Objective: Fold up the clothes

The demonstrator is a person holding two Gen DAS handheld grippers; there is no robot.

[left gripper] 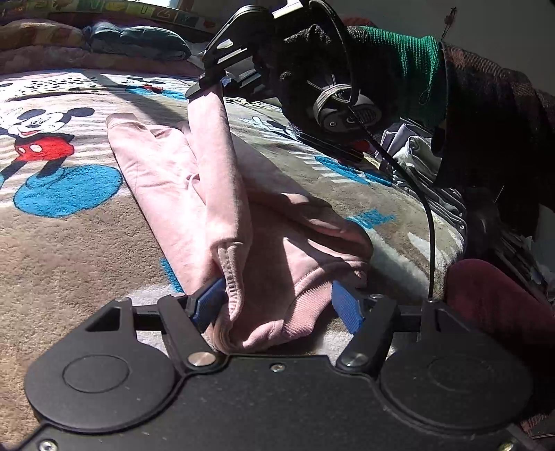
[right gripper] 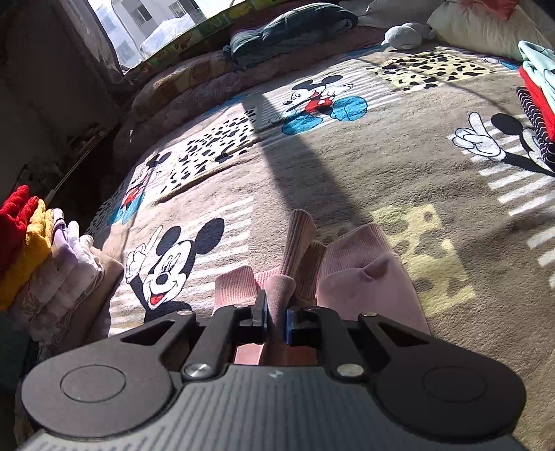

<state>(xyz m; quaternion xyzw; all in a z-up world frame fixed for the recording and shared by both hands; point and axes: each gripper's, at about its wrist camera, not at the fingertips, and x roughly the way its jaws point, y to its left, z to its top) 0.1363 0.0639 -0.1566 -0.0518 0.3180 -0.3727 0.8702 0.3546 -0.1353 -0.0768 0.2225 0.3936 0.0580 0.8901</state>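
Note:
A pink sweatshirt [left gripper: 166, 173] lies partly folded on a cartoon-mouse blanket [left gripper: 62, 243]. My left gripper [left gripper: 277, 305] stands open low over its near end, blue pads on either side of the bunched ribbed hem, with the left pad touching a fold. My right gripper [left gripper: 211, 81], seen in the left wrist view held by a black-gloved hand [left gripper: 305, 62], is shut on a strip of the pink sweatshirt and lifts it off the blanket. In the right wrist view my right gripper [right gripper: 275, 319] pinches pink ribbed cloth [right gripper: 281, 288], with cuffs sticking out ahead.
A stack of folded clothes [right gripper: 31, 249] in red, yellow and white sits at the left. Another pile [right gripper: 537, 97] with red and striped items lies at the right edge. Pillows and a dark bundle [right gripper: 291, 27] line the far side. More clothes [left gripper: 416, 152] lie under the sleeve.

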